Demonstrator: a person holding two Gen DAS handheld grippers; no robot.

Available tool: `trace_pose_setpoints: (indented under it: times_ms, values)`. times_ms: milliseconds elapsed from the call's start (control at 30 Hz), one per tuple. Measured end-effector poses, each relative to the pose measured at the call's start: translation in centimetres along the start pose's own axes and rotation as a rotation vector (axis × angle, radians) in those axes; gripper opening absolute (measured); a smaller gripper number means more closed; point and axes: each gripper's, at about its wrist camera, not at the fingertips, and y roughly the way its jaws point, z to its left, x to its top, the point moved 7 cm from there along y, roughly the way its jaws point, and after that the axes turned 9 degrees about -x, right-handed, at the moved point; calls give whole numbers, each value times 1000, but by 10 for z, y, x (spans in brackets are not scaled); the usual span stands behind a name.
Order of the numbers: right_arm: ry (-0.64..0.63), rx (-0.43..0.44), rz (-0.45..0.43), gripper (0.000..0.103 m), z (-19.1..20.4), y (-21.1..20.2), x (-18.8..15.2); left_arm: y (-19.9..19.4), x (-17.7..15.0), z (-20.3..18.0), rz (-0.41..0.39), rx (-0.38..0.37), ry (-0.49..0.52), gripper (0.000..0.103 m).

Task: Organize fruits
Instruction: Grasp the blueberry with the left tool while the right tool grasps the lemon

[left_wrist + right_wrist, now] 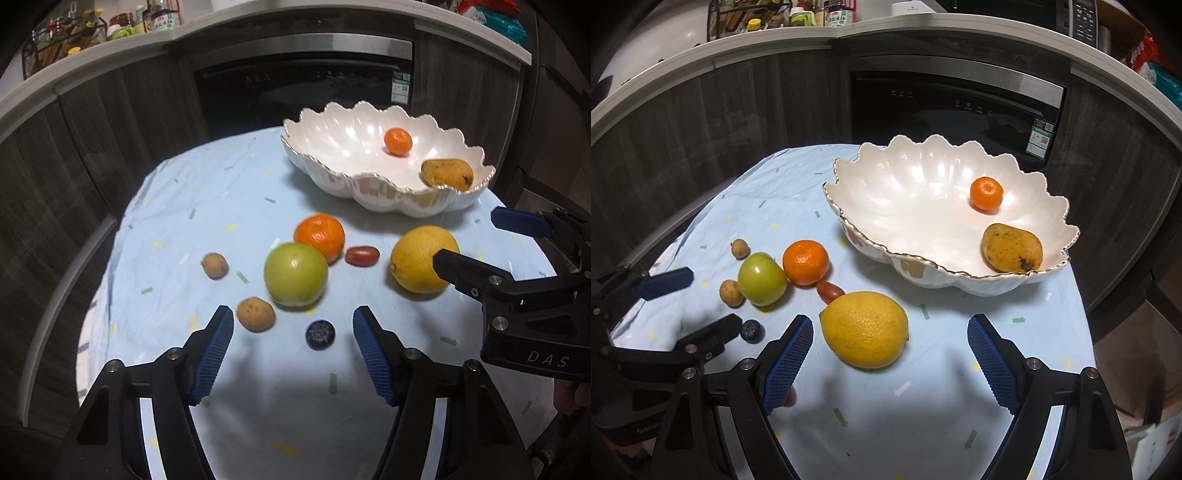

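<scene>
A white scalloped bowl [332, 162] [886, 206] holds a small tangerine [398, 141] [986, 193] and a mango [447, 172] [1012, 248]. On the blue cloth lie a green apple [295, 274] [762, 278], an orange [320, 235] [805, 262], a cherry tomato [362, 256] [830, 290], a big lemon [421, 259] [864, 329], two small brown fruits [255, 314] [214, 265], and a dark plum [320, 334] [752, 331]. My left gripper [293, 350] [698, 302] is open, just short of the plum and apple. My right gripper [890, 360] [465, 240] is open, its fingers either side of the lemon.
The table [177, 206] is small; its cloth edge drops off left and right. Dark cabinets and an oven [303, 85] stand behind the bowl. A counter above holds bottles [88, 26]. A second small red tomato [789, 398] peeks out beside my right gripper's left finger.
</scene>
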Motion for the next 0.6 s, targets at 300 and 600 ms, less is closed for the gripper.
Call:
trace_pose_setpoints:
  times_ms: [300, 600]
  values:
    - [-25, 27, 0, 87, 4, 11, -6, 17, -11, -6, 42, -19, 7, 53]
    - [-36, 52, 12, 87, 10, 24, -8, 33, -18, -4, 78, -30, -4, 44]
